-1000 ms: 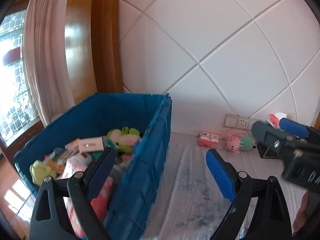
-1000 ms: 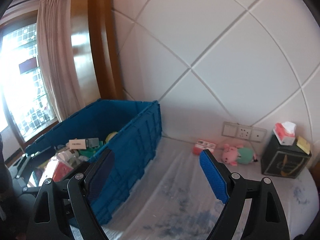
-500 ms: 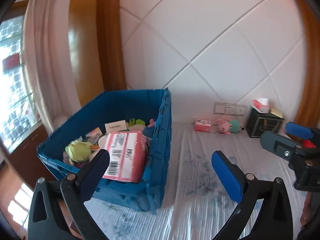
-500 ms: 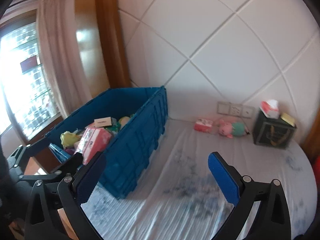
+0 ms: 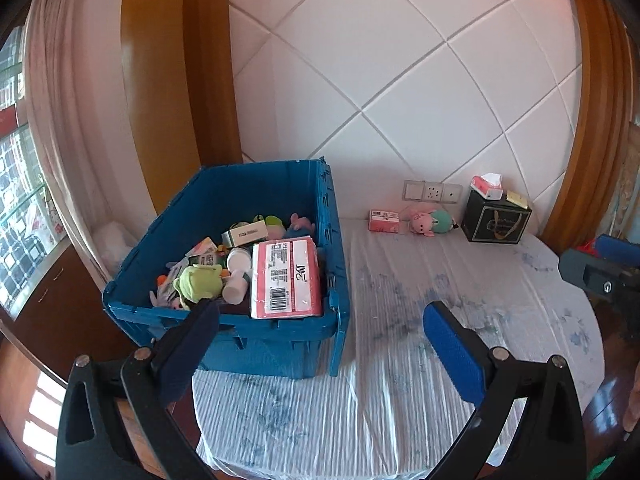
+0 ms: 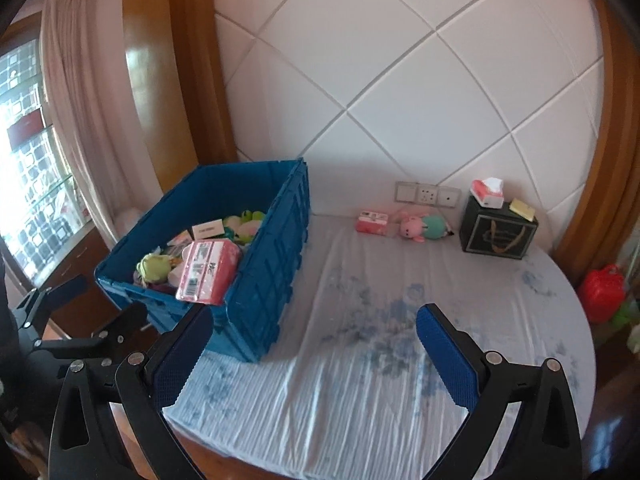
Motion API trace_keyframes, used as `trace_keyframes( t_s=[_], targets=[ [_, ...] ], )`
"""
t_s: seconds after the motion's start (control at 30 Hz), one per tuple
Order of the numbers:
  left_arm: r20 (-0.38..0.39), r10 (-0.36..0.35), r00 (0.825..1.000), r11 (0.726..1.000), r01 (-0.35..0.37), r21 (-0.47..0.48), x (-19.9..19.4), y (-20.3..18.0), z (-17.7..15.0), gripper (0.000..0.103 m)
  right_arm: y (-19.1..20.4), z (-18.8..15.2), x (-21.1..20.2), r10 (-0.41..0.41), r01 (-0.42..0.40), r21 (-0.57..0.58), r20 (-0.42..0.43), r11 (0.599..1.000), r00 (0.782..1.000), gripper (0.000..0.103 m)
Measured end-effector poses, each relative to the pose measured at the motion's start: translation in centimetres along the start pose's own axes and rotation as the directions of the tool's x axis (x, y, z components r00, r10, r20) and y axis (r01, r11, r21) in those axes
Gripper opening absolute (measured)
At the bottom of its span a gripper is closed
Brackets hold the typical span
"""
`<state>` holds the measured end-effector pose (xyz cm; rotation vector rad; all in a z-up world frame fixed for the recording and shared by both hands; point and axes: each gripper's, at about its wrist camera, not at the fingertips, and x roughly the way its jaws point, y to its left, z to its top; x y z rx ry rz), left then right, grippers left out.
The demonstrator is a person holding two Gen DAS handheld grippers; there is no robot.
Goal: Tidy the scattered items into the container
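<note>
A blue crate [image 5: 332,240] [image 6: 276,264] stands on the left of the bed and holds several toys, boxes and a pink tissue pack [image 5: 286,280] [image 6: 206,276]. By the wall lie a small pink pack [image 5: 384,221] [image 6: 373,223] and a pink pig plush [image 5: 430,222] [image 6: 422,227]. My left gripper [image 5: 320,344] is open and empty, above the bed's near edge in front of the crate. My right gripper [image 6: 314,356] is open and empty, to the right of the crate; it also shows in the left wrist view [image 5: 600,276].
A black box [image 5: 496,220] [image 6: 498,232] with a tissue pack [image 6: 487,192] on top stands at the back right. Wall sockets [image 6: 426,194] sit behind the plush. A red bag [image 6: 602,292] lies beyond the bed's right edge. A curtain and window are at left.
Both grippers have pulled back and up from the crate, so the whole bed shows. The pink tissue pack now lies on top of the crate's contents.
</note>
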<state>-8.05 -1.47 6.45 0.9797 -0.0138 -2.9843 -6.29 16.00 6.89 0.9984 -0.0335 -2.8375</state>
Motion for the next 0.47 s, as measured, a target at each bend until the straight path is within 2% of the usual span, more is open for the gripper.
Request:
trace_keyframes(
  t_s=[0.47],
  targets=[
    [0.055,0.020,0.998,1.000,-0.021,0.023,-2.4,1.4,-0.4,0.103,1.5,-1.3,-1.9,-0.059,0.059,0.030,-0.015,0.998,0.998,0.103]
  ],
)
